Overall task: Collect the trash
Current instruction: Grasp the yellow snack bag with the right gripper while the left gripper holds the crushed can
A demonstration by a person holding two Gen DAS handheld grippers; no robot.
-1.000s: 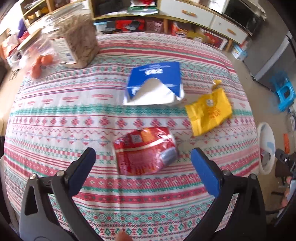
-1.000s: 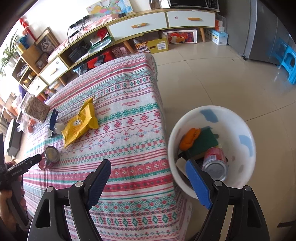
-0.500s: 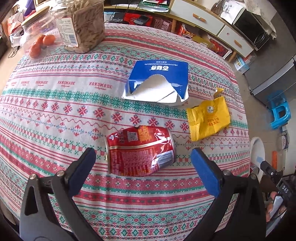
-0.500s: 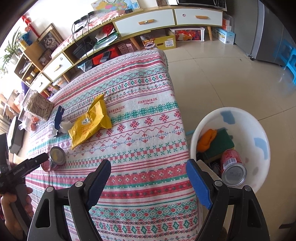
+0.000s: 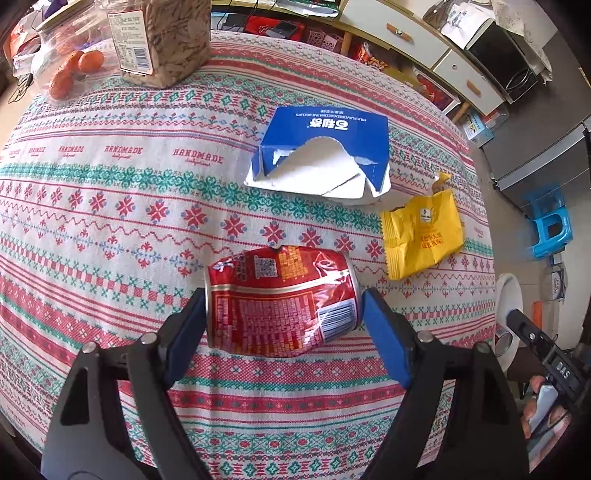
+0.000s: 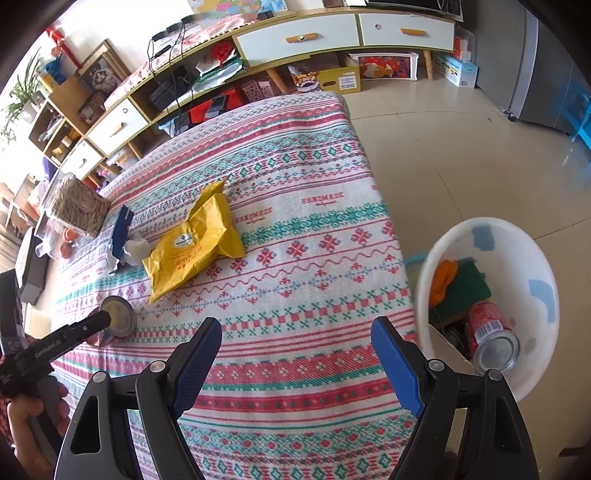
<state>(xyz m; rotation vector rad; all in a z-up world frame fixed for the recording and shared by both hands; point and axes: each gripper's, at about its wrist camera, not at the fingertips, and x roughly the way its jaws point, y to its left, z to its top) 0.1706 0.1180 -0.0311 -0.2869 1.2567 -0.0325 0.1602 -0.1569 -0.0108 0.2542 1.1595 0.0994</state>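
Observation:
A dented red can [image 5: 280, 299] lies on its side on the patterned tablecloth [image 5: 110, 206]. My left gripper [image 5: 284, 308] is closing on it, with a blue pad against each end of the can. In the right wrist view the can [image 6: 118, 315] shows its silver end beside a left finger [image 6: 85, 326]. My right gripper [image 6: 295, 332] stands open and empty over the table's near right edge. A yellow snack packet [image 5: 421, 232] [image 6: 192, 243] and a torn blue box [image 5: 325, 136] [image 6: 122, 229] lie further back. The white bin [image 6: 546, 280] on the floor holds another red can [image 6: 491, 332].
A clear jar of snacks [image 5: 162, 37] and a bag of oranges [image 5: 70, 70] stand at the table's far left. A low sideboard [image 6: 332, 33] runs along the wall. A blue stool [image 5: 550, 229] and a grey cabinet [image 6: 546, 66] stand to the right on the tiled floor.
The left jaws have narrowed from wide apart to the two ends of the red can, which looks larger now. The right gripper has shifted from over the bin towards the table.

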